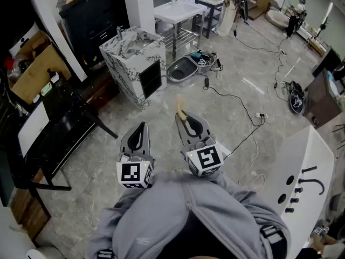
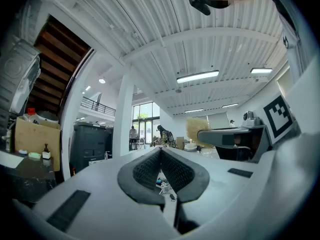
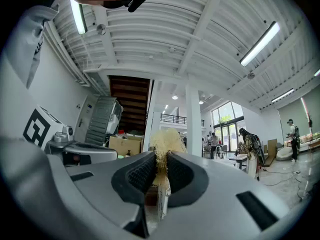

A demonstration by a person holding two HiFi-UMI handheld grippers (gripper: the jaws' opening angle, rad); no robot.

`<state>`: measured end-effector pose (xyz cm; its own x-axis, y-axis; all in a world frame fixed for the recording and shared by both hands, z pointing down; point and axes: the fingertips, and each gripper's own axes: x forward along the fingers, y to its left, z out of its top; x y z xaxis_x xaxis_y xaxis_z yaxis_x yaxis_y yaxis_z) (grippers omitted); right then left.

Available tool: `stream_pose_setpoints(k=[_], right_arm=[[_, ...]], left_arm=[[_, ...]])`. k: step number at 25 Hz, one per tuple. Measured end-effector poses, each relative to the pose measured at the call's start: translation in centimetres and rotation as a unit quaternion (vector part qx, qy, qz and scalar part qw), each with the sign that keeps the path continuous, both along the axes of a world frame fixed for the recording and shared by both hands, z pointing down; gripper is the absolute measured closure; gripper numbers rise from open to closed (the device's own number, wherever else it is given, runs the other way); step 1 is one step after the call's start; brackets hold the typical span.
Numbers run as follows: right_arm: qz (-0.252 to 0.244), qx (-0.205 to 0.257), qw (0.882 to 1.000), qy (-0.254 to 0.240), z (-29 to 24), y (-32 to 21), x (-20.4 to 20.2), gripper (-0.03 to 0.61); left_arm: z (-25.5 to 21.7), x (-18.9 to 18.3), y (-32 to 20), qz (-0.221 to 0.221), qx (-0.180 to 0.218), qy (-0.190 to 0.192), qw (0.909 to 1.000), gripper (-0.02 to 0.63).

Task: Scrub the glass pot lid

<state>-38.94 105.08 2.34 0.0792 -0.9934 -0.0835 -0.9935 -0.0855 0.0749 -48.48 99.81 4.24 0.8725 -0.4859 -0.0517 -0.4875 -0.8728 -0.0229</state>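
Observation:
I hold both grippers level in front of my chest, above the floor. In the head view my right gripper (image 1: 183, 116) is shut on a scrubbing brush (image 1: 180, 106) whose pale straw bristles stick out past the tips. The right gripper view shows the brush (image 3: 167, 141) pinched between the ribbed pads (image 3: 139, 176). My left gripper (image 1: 141, 125) is shut with nothing in it; its pads (image 2: 147, 170) meet at the tip. In the left gripper view the brush (image 2: 197, 129) shows at the right. No glass pot lid shows in any view.
A marble-patterned cabinet (image 1: 135, 58) stands ahead on the floor, with a steel sink basin (image 1: 182, 69) and cables (image 1: 237, 99) beyond it. A black table (image 1: 59, 128) is at the left, a white panel with holes (image 1: 302, 182) at the right.

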Motion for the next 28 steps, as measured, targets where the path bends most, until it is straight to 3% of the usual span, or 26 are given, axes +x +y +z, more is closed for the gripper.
stream_pose_setpoints(k=[17,28], right_arm=[[-0.015,0.001,0.999,-0.030,2.2,0.3,3.3,0.523],[-0.022,-0.020,0.998,-0.051,4.7,-5.4,6.0,0.523]], left_arm=[[1.8,3.7,0.7,0.005,-0.010,-0.013,0.9999,0.598],[4.0,6.4,-5.2,0.003,-0.031,-0.025,0.9992,0.598]])
